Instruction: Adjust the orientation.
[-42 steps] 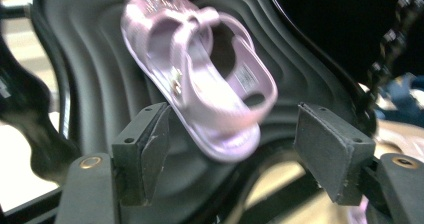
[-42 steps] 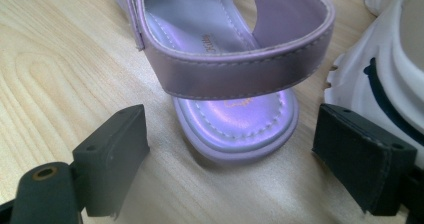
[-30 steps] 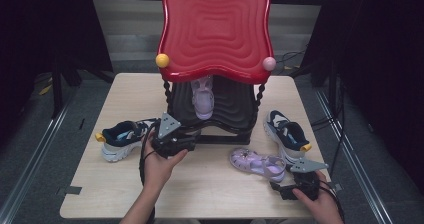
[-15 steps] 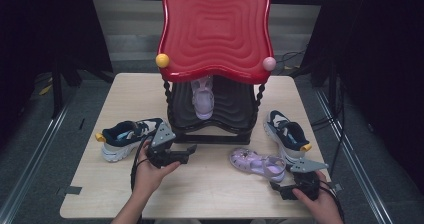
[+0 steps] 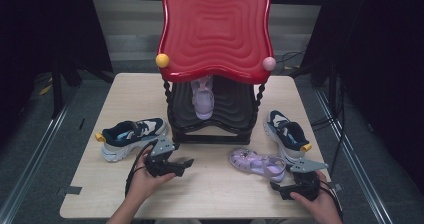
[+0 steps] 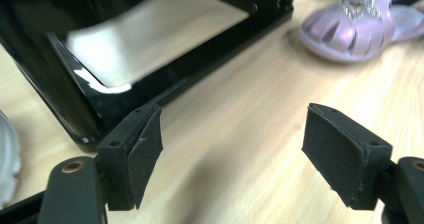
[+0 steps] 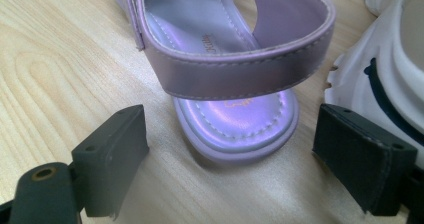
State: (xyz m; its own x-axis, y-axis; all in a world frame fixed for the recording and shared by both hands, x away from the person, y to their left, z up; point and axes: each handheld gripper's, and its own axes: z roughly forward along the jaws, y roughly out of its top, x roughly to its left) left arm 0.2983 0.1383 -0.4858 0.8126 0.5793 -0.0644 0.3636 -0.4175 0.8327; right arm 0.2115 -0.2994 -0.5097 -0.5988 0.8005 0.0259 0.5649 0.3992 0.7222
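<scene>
Purple sandal's heel strap (image 7: 235, 74) close up.

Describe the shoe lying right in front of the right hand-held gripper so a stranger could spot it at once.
Start at the red-topped black rack at the middle of the table. Just in front of its right corner lies a lilac sandal, its heel toward the right hand-held gripper. Unlike the navy-and-white sneaker beside it, it is open and strappy.

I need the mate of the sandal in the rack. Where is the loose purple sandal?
In the high view the sandal lies flat on the table's right front, between the black rack and the right gripper, beside a navy sneaker.
</scene>
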